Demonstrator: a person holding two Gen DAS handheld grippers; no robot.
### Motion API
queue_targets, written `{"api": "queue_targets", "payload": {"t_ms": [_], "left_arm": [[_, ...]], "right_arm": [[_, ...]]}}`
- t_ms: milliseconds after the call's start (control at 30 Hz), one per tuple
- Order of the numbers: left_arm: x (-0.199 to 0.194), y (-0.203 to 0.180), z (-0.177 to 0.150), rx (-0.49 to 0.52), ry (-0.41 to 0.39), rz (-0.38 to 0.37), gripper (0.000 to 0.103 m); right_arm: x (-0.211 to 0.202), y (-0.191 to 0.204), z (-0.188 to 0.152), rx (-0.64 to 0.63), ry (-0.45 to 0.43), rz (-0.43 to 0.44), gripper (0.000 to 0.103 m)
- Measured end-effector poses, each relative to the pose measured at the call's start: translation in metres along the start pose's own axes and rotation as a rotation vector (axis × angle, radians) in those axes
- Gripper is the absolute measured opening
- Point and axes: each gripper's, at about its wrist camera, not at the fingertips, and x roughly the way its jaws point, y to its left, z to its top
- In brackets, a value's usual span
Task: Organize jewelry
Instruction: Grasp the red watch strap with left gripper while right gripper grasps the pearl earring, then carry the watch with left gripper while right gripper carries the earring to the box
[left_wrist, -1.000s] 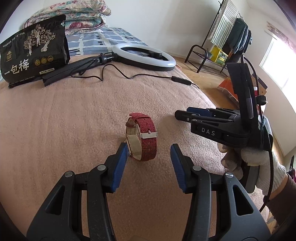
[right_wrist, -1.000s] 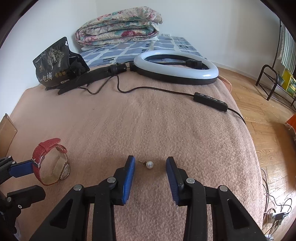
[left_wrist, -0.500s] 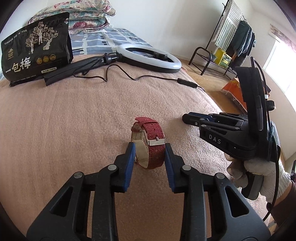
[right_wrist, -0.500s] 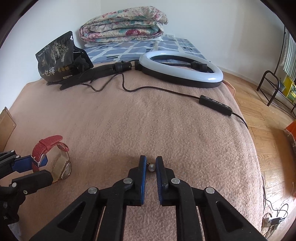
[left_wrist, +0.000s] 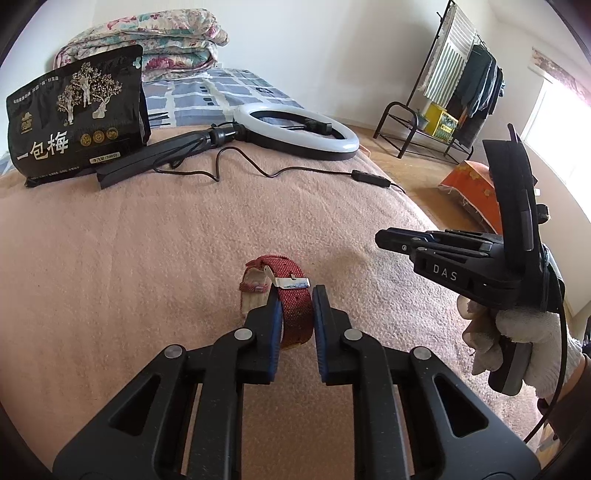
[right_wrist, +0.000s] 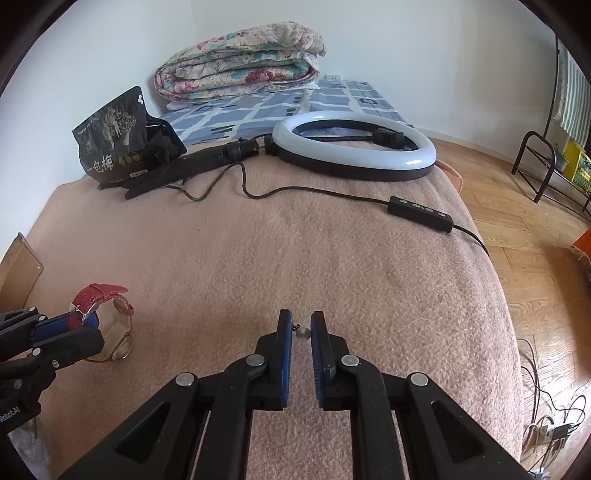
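Here we grip two jewelry pieces on a pink blanket (left_wrist: 110, 258).
Our left gripper (left_wrist: 294, 306), just closing, clamps the red watch (left_wrist: 293, 310); our right gripper (right_wrist: 301, 330) pinches the pearl earring (right_wrist: 302, 332).

We are seeing a room brightly lit by daylight. In the left wrist view the window (left_wrist: 561, 122) at the far right is blowing out to white, and we are getting a soft sheen on the ring light (right_wrist: 354, 147). Shadows on the blanket (left_wrist: 147, 258) are staying faint and diffuse. The fisheye lens is bending straight lines and darkening the corners into black arcs. Near and far parts are both reading sharp; we are noticing no motion blur.
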Motion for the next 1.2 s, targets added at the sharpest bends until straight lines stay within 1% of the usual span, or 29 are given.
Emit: {"api": "queue_targets", "payload": {"t_ms": [367,567,867,1200], "left_arm": [[-0.029,-0.001,0.004,0.029,-0.045,0.002,0.012],[-0.051,0.004,0.005,0.020,-0.073,-0.006,0.012],[-0.098,0.019,0.007,0.002,-0.126,0.020,0.012],[-0.159,0.054,0.002,-0.026,-0.179,0.081,0.012]], "right_arm": [[-0.032,-0.005,0.003,0.035,-0.045,0.013,0.008],[-0.051,0.003,0.005,0.028,-0.063,0.018,0.008],[-0.084,0.035,0.010,-0.011,-0.093,0.051,0.008],[-0.121,0.097,0.015,-0.099,-0.127,0.101,0.008]]}}
